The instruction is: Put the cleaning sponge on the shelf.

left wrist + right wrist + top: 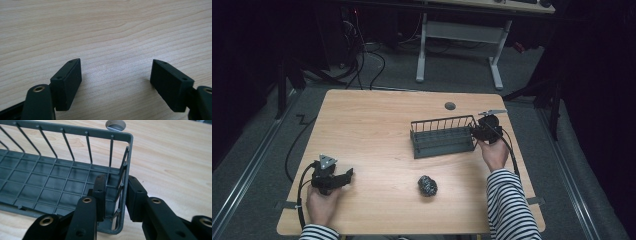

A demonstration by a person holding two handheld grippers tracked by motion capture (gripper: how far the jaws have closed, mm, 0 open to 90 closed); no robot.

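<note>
While left hand-held gripper (116, 75) gapes, right hand-held gripper (115, 195) clamps rack (443, 140) end wall

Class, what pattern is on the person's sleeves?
Black-and-white stripes on the sleeves, clearest in the high view.

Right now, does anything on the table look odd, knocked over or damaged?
Nothing stands out. The grey rack sits flat and looks intact, its end wall between the right gripper's jaws. The dark crumpled lump lies alone nearby; the left gripper is open over bare wood.
</note>
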